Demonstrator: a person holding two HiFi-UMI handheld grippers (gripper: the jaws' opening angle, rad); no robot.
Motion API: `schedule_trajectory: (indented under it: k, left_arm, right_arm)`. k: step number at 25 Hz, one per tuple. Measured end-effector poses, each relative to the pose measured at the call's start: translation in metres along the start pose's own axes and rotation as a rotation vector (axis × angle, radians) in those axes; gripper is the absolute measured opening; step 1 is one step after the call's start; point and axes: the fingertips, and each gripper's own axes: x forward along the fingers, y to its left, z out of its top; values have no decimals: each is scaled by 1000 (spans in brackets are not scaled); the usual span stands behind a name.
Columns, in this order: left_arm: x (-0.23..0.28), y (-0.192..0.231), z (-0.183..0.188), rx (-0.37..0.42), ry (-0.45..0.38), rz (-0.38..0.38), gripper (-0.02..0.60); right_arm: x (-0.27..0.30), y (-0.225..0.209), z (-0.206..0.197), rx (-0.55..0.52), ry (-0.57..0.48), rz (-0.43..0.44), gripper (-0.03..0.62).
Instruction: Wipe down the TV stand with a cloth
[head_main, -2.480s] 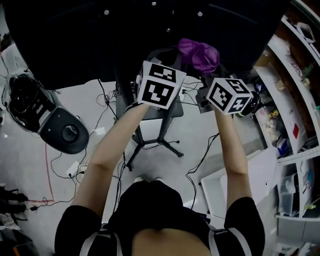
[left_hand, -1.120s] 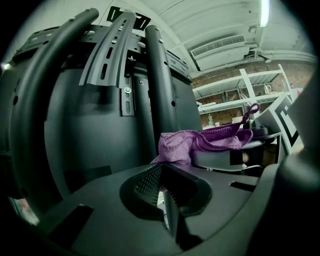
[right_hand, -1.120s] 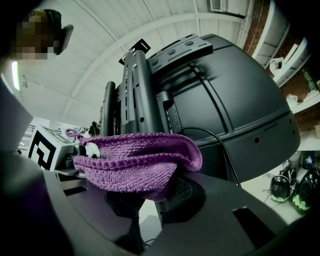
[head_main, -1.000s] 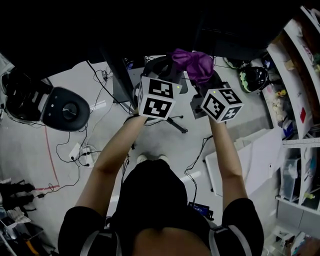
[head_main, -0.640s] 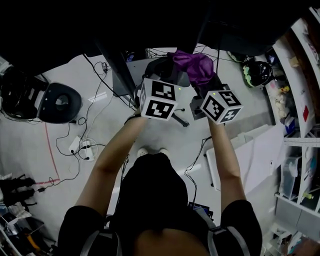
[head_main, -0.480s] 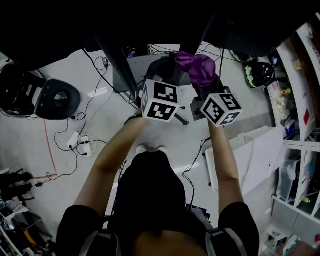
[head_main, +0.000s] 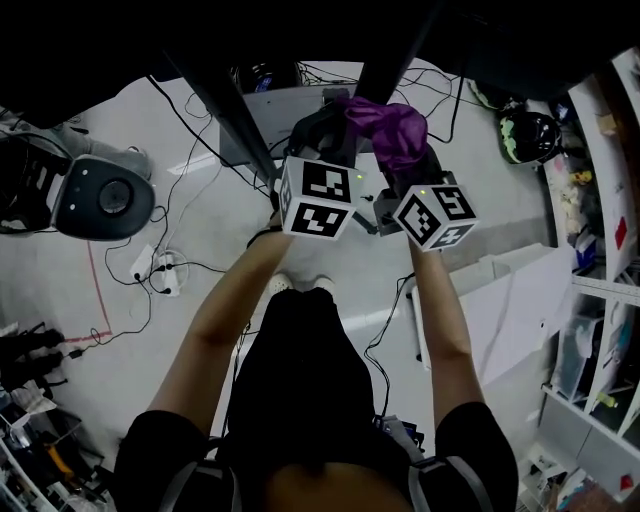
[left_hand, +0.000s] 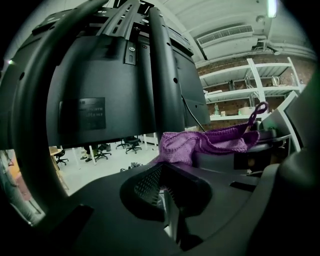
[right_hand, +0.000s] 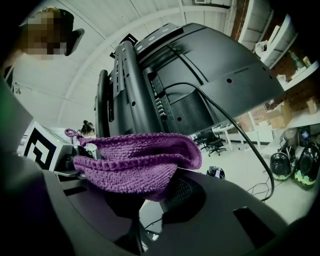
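My right gripper is shut on a crumpled purple knitted cloth, which bulges over its jaws in the right gripper view. Close to its left, my left gripper has its jaws together with nothing between them; the cloth lies just beyond it. Both point at the black TV stand, whose slanted posts run under the dark TV overhead. The stand's column and the TV's back panel fill the gripper views, seen from below. Whether the cloth touches the stand is hidden.
A black round-topped machine sits on the floor at left, with loose cables and a power strip nearby. A helmet, white boards and cluttered shelves line the right. A cable hangs from the TV.
The grippers and cloth stay together in front of the stand while the head view has shifted, showing more floor. The right gripper keeps its hold on the cloth.
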Motion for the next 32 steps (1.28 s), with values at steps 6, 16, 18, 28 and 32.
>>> schedule_trajectory:
  k: [6,16,18,28,32]
  left_arm:
    - [10,-8,-41,-32,58,3,6]
    - [22,-14,-116,-55,111,11,6]
    - [26,-17,-133,-58,137,3,6]
    - [48,-28,-212,-122,185,-17,6]
    - [55,-35,-252,-141,223,-36,6]
  right_arm:
    - [0,-14,-40,51,59,-5,64]
    - [5,-30,-114,113,128,-16,64]
    - [6,-36,-132,127,147,-33,64]
    - [8,-60,-208,152,187,-88,64]
    - [8,-70,-249,177,222,-113,64]
